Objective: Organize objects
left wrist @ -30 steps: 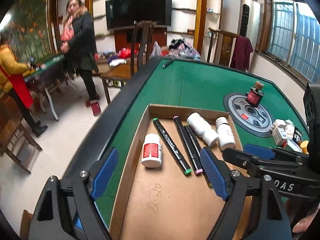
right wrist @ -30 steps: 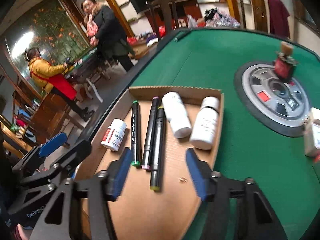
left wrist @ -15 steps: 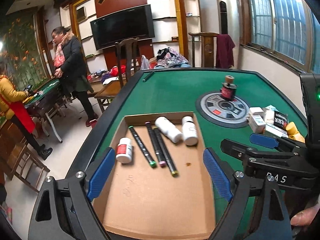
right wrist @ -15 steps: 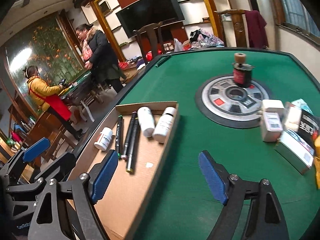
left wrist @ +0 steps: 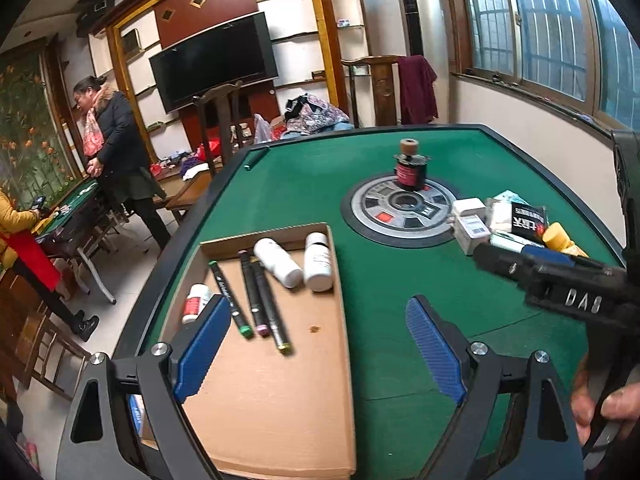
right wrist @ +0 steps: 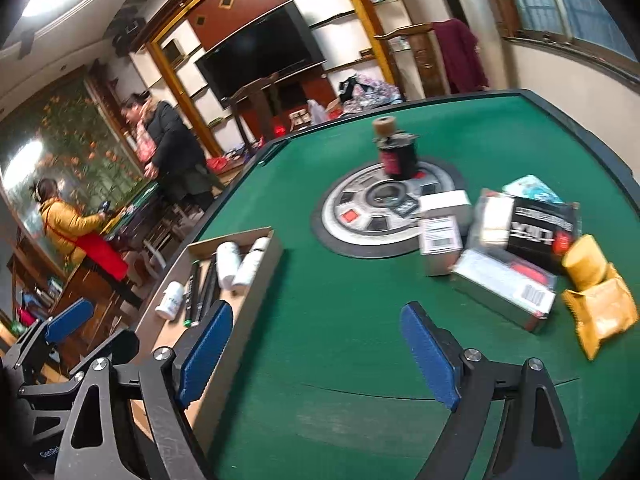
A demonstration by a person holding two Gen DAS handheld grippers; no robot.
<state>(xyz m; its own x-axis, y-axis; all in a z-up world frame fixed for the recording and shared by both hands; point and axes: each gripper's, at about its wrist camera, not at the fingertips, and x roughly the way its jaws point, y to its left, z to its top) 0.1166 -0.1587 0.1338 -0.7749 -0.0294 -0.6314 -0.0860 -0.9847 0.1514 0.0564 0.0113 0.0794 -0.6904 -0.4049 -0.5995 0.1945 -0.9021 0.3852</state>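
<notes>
A shallow cardboard tray (left wrist: 276,412) lies on the green table's left side. It holds three markers (left wrist: 260,296), two white bottles (left wrist: 318,262) lying side by side, and a small red-labelled bottle (left wrist: 196,304). The tray also shows in the right wrist view (right wrist: 256,276). My left gripper (left wrist: 320,352) is open and empty above the tray's near right part. My right gripper (right wrist: 316,352) is open and empty over bare green felt, right of the tray. A pile of small boxes (right wrist: 504,256) and yellow packets (right wrist: 596,300) lies to the right, ahead of it.
A round grey hub (left wrist: 400,212) sits in the table's middle with a dark red-labelled jar (left wrist: 410,168) on it. The table has a raised black rim (left wrist: 160,272). Two people (left wrist: 116,152) stand at another table to the left. Chairs stand beyond the far edge.
Both grippers have pulled back and up from the tray and swung right. The right gripper now faces the pile of boxes instead of the tray. The tray's contents have not moved.
</notes>
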